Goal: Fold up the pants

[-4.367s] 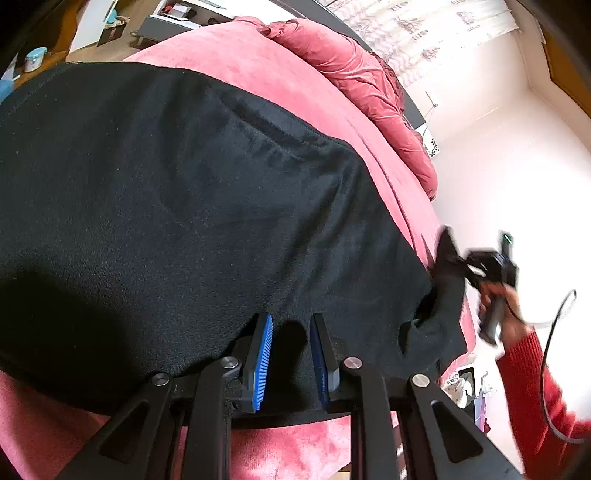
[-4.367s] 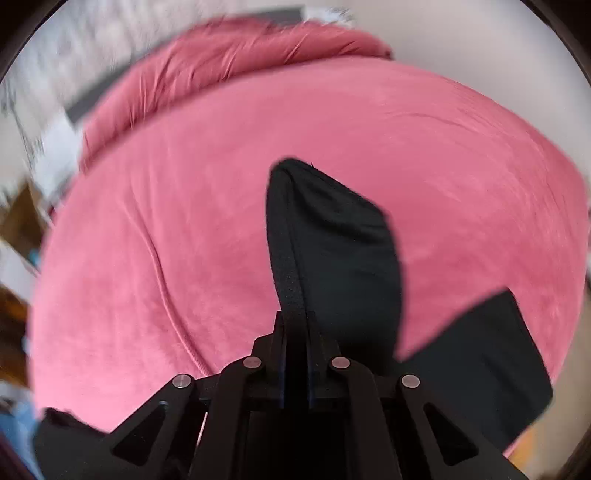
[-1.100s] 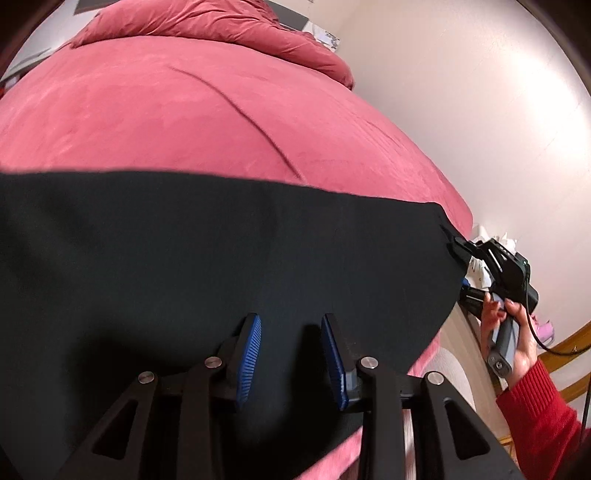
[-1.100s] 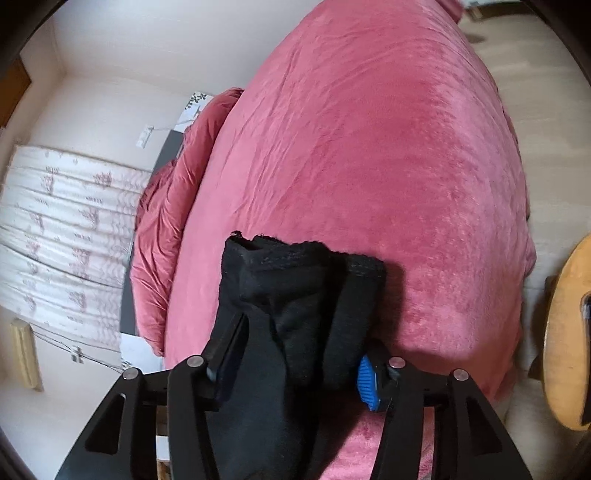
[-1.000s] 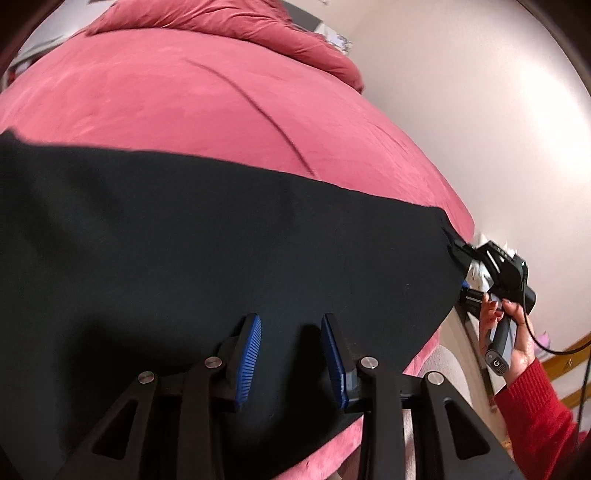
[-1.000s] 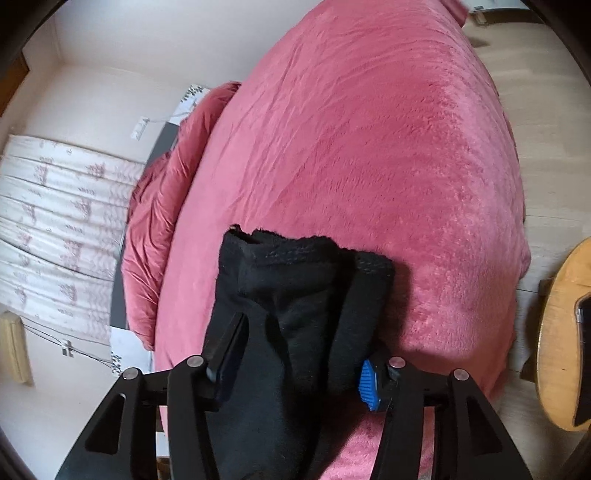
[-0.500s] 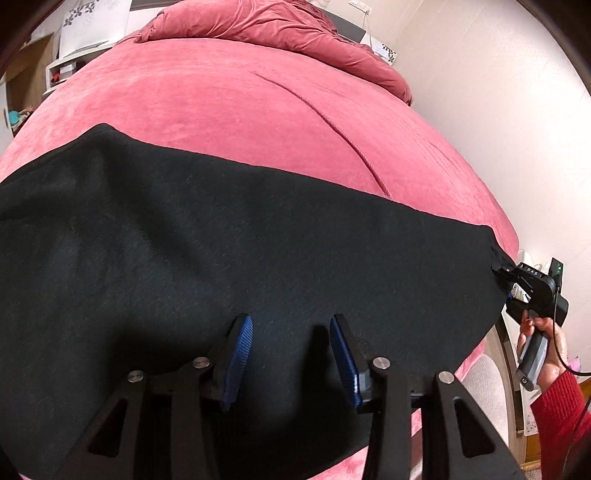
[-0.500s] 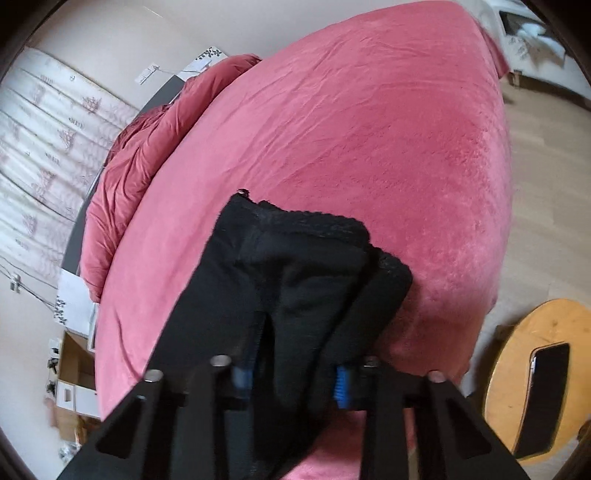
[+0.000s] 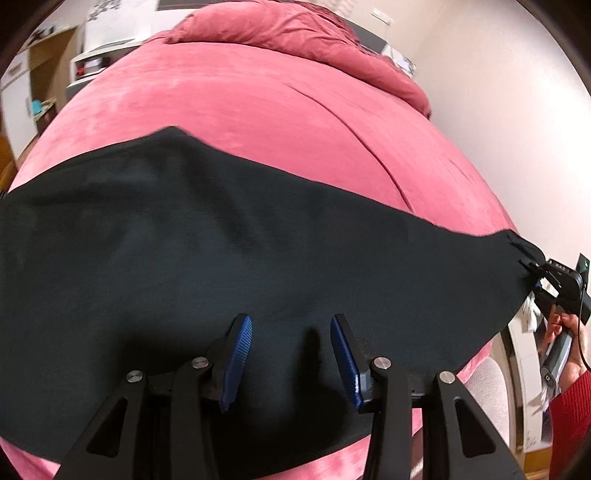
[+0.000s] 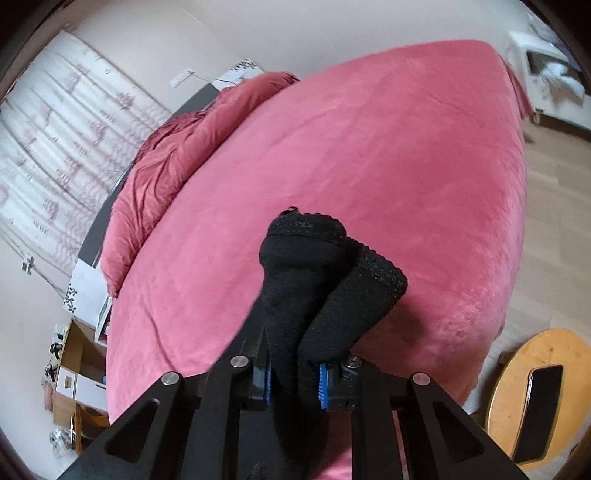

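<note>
Black pants (image 9: pixel 229 236) spread across the pink bed (image 9: pixel 258 110). Right tongs (image 10: pixel 294 384) have just been closing – now clenched on bunched hems, prob. to lift them for folding. Left tongs (image 9: pixel 291 354), just widened, hover released above the fabric.

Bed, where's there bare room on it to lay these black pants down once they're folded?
Free: the wide pink stretch of the bed between the pants' far edge and the bunched duvet by the headboard. Also the far corner toward the wooden floor. Crowded: the near edge, covered by the pants, with the left gripper over them and the right gripper clamping one end.
</note>
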Tool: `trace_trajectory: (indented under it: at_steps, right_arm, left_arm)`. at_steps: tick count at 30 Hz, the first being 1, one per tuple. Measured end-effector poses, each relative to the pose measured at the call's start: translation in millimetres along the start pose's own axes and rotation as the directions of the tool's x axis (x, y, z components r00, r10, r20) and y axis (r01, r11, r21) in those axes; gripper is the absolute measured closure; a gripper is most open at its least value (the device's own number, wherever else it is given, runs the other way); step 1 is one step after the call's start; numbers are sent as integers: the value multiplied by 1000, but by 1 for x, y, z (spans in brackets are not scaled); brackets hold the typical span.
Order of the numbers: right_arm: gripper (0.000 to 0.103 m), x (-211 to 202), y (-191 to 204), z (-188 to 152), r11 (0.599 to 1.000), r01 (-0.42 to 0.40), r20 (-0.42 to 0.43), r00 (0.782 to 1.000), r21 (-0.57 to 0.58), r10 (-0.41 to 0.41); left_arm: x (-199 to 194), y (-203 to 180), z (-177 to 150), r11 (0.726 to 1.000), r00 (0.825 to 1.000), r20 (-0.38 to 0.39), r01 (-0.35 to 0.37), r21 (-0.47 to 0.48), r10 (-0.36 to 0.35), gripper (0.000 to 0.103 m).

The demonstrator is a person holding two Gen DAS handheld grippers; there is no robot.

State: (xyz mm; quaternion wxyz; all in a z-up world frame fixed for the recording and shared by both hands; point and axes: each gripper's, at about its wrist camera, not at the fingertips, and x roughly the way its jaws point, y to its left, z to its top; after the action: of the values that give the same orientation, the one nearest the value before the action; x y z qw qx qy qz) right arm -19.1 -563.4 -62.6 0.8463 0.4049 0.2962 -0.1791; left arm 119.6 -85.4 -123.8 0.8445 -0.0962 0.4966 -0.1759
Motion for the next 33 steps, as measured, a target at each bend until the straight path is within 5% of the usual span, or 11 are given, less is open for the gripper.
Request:
trace_trajectory:
  at_steps: [7, 17, 33]
  right_arm:
    - [86, -29, 42, -6, 1000, 21, 59, 998, -6, -20]
    - [86, -71, 129, -33, 973, 17, 138, 990, -229, 16]
    - [86, -75, 245, -149, 786, -28, 102, 988, -618, 115]
  left_arm:
    - [-17, 48, -13, 995, 997, 45, -65, -78, 68, 58]
    - [-17, 65, -29, 992, 997, 80, 4, -127, 6, 57]
    - [-20, 114, -44, 977, 991, 110, 100, -190, -80, 57]
